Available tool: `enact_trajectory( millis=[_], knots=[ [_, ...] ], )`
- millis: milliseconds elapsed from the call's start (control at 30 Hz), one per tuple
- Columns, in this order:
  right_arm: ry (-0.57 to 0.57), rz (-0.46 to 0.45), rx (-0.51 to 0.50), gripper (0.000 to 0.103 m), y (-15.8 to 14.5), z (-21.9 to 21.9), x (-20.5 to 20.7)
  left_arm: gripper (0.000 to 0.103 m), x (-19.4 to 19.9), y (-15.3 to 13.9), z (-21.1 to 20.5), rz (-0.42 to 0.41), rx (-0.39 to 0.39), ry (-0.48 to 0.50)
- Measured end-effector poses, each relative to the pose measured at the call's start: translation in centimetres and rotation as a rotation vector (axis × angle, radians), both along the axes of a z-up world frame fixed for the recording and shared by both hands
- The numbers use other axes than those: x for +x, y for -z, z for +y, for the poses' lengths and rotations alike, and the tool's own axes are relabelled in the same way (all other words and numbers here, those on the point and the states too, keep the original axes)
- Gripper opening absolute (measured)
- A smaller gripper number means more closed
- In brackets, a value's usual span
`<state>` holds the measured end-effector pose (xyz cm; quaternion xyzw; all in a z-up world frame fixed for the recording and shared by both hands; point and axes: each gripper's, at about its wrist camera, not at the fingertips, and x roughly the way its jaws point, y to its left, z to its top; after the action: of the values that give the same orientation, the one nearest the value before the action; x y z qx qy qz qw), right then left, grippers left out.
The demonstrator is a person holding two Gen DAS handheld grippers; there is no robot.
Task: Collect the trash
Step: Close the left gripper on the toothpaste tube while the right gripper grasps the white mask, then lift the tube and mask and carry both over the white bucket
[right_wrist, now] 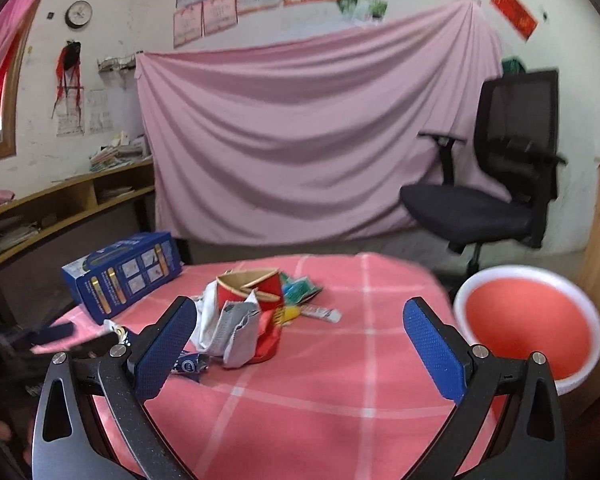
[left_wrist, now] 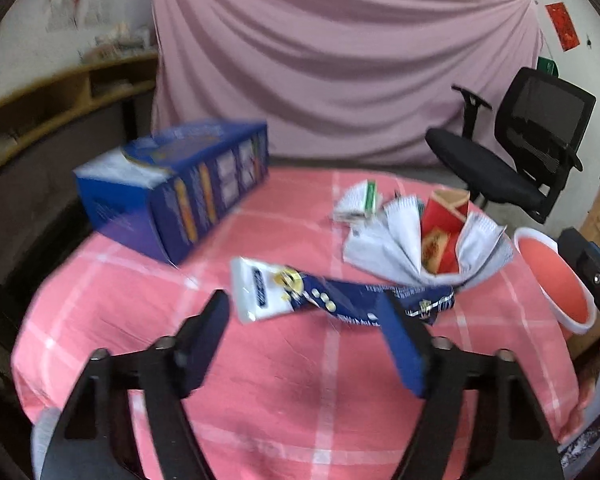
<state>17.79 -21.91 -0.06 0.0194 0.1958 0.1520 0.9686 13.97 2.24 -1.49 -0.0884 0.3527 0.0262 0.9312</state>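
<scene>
While we hold both tongs wide apart, left tongs (left_wrist: 304, 312) hover just before the blue-and-white wrapper (left_wrist: 320, 296) | right tongs (right_wrist: 300, 320) face the crumpled red carton (right_wrist: 260, 300) and silver packaging (right_wrist: 236, 332) on the desk (right_wrist: 320, 380) | red bowl (right_wrist: 528, 328) at the desk's right edge | blue box (left_wrist: 180, 188) far left.

Pink checked table (right_wrist: 320, 380) – blue box (right_wrist: 124, 276), wrappers (left_wrist: 340, 296), red carton (right_wrist: 266, 292) on it.
</scene>
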Motion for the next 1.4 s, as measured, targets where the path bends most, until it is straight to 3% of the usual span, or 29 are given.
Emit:
enact_trajectory(
  millis=[233, 500, 600, 767, 833, 933, 1200, 1400],
  knots=[
    [-0.068, 0.09, 0.004, 0.096, 0.6, 1.4, 1.9, 0.041, 1.8, 0.6, 1.2, 0.09, -0.178, 0.006],
    [-0.147, 0.275, -0.039, 0.07, 2.8, 3.1, 4.9, 0.023, 3.0, 0.0, 1.3, 0.121, -0.248, 0.015],
    [-0.182, 0.315, -0.021, 0.057, 3.2, 3.0, 4.9, 0.018, 3.3, -0.5, 1.2, 0.098, -0.233, 0.02],
    [-0.22, 0.349, 0.005, 0.022, 3.4, 2.7, 4.6, 0.014, 2.5, -1.3, 0.7, 0.033, -0.161, 0.042],
    [-0.227, 0.342, 0.008, 0.011, 3.2, 2.6, 4.3, 0.012, 2.0, -1.6, 0.3, 0.006, -0.126, 0.044],
    [-0.238, 0.3, 0.01, 0.007, 2.8, 2.3, 3.2, 0.01, 0.7, -2.2, -0.3, -0.045, -0.07, 0.052],
    [-0.219, 0.12, 0.034, 0.005, 0.9, 0.7, 0.1, 0.005, -1.7, -2.3, -2.6, -0.157, 0.04, 0.076],
    [-0.18, -0.024, 0.075, 0.005, -0.3, -1.2, -1.7, 0.005, -3.0, -3.4, -4.4, -0.254, 0.074, 0.078]
  ],
)
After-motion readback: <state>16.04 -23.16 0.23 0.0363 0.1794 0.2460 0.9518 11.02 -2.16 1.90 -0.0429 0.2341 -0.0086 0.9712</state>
